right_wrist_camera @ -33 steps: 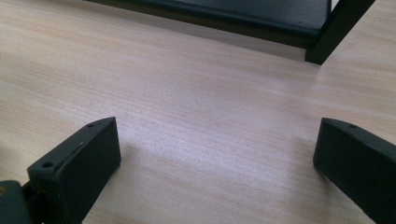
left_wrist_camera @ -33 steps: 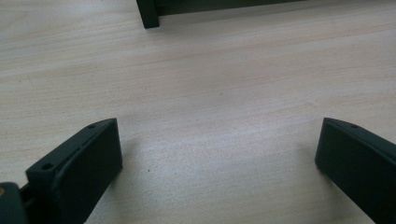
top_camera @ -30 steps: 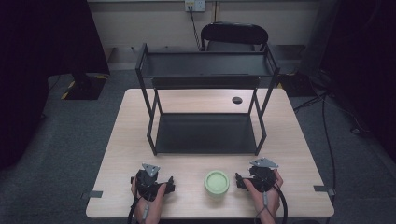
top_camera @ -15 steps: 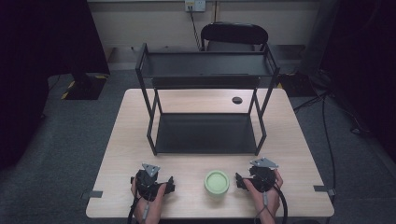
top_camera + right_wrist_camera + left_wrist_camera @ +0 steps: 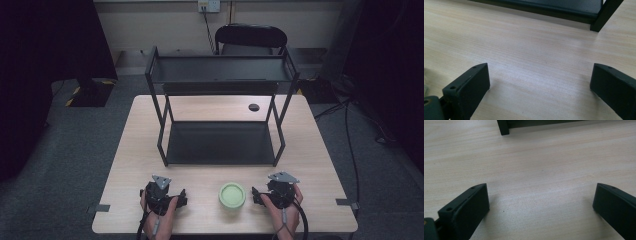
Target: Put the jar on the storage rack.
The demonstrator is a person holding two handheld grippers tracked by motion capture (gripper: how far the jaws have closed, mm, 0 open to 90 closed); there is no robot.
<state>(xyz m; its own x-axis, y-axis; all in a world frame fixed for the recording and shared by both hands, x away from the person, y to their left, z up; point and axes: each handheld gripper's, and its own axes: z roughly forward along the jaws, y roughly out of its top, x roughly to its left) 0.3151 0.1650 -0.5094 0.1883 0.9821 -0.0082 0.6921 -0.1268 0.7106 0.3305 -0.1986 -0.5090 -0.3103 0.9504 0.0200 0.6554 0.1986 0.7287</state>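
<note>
Low on the table [image 5: 125,150], the left gripper [image 5: 161,190] rests at seven o'clock with jaws spread wide over bare wood, the green bowl [image 5: 232,195] sits at six, untouched, and the right gripper [image 5: 279,189] rests at five, likewise released.

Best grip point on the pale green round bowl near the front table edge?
Probably the rim of the pale green round bowl, one jaw inside and one outside, coming from above. It sits upright and open-topped on the light wooden table, and looks too wide to span. The right gripper, jaws open, is nearest.
</note>
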